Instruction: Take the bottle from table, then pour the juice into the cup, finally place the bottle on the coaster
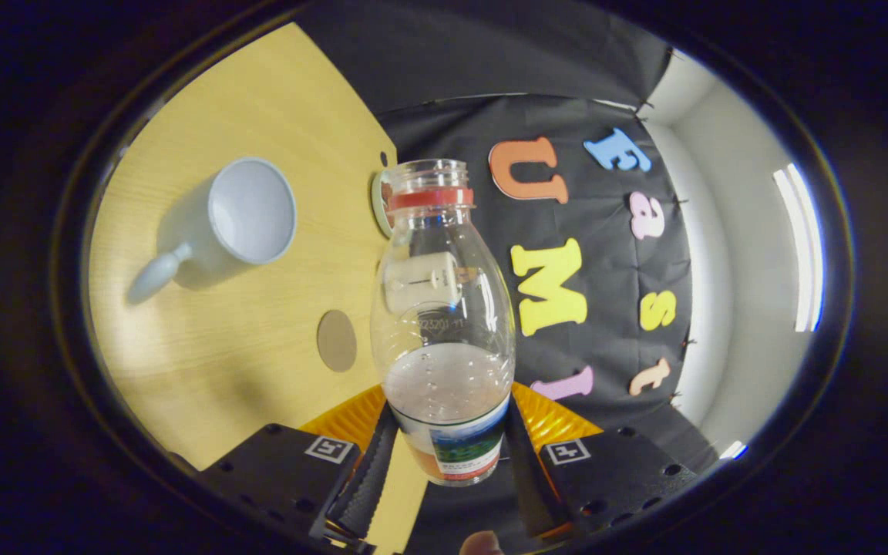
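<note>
My gripper [448, 455] is shut on the base of a clear plastic bottle [444, 308]; the left finger [367, 474] and the right finger each press a side of it. The bottle has a red neck ring, no cap, and a little pale juice low inside, near its label. It is lifted off the table and the view is rolled, so the table stands at a slant. A white mug [236, 223] with an empty mouth stands on the wooden table [259, 116], beyond the fingers to the left. A round brown coaster [336, 340] lies between the mug and the bottle.
A small pale round object [377, 204] lies at the table's far edge, partly hidden behind the bottle's neck. The table edge runs just behind the bottle, with the booth's black cloth wall and a white wall [729, 254] beyond. A person's fingertip [482, 544] shows below the fingers.
</note>
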A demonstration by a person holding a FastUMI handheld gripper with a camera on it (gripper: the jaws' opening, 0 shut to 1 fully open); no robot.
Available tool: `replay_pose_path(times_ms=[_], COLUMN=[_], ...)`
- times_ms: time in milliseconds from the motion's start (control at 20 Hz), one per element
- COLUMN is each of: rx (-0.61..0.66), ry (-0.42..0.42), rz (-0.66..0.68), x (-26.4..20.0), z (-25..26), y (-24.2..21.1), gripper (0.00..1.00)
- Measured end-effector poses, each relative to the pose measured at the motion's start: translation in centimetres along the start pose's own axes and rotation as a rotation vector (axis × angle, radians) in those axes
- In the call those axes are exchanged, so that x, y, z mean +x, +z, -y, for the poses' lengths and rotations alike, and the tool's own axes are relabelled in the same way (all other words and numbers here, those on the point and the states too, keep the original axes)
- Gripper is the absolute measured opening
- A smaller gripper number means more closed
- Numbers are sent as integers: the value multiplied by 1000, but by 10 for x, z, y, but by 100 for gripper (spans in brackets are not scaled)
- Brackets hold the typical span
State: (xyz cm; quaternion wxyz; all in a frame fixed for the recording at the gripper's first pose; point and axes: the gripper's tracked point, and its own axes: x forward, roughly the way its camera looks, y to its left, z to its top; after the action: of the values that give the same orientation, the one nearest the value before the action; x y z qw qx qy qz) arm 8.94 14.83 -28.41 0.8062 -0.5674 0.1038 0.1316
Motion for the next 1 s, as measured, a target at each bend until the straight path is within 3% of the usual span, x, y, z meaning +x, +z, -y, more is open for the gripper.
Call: replay_pose_path(times_ms=[250,650,1000], rx=[420,898,1074], ry=[105,113,50], rz=[46,167,255], x=[-15,-16,-1], z=[4,70,126], y=[10,16,11], gripper=[76,76,76])
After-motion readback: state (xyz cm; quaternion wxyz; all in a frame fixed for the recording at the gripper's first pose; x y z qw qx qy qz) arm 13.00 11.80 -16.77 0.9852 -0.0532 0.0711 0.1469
